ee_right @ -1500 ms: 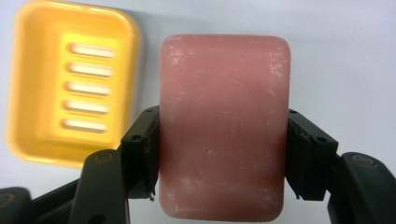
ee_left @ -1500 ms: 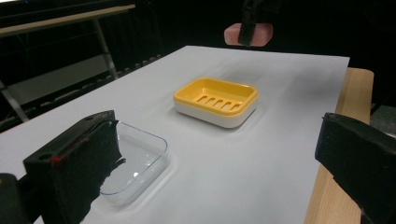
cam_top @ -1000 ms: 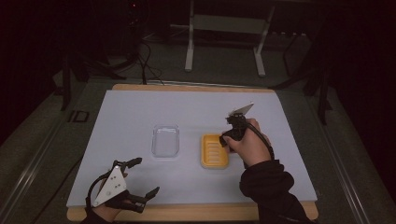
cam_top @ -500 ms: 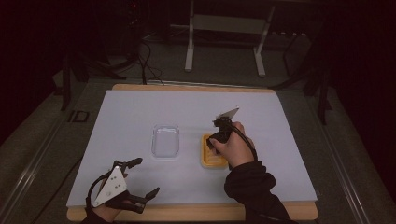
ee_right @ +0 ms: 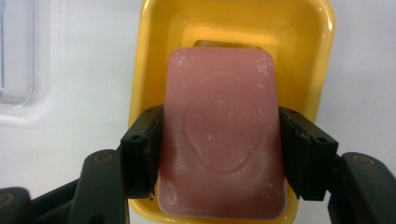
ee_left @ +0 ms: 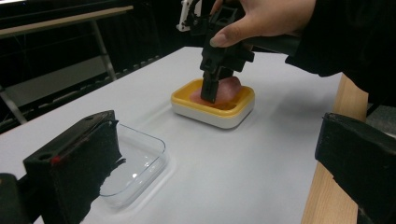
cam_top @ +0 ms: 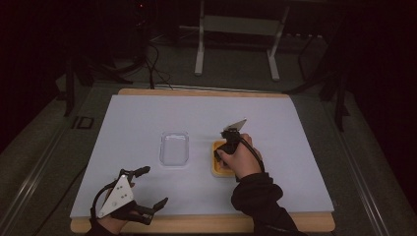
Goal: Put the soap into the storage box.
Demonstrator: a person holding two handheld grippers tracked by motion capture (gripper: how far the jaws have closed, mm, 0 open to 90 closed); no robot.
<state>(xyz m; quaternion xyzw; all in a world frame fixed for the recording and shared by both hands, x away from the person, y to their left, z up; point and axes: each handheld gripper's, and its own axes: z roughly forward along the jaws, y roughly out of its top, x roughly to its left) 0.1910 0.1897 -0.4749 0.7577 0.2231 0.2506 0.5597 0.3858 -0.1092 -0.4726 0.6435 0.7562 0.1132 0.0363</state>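
White covering is spread over the wooden table [cam_top: 206,223]. At its near left edge the left gripper [cam_top: 147,189] is held with jaws spread apart. Farther right, the right gripper [ee_right: 219,154] is clamped on a pink soap [ee_right: 222,135] in a yellow dish [ee_left: 224,112], beside a clear tray [cam_top: 175,148].

Soap bar [ee_right: 223,140] in dish [cam_top: 218,168], lid [cam_top: 175,148] just left of it, both mid-table [cam_top: 305,128]
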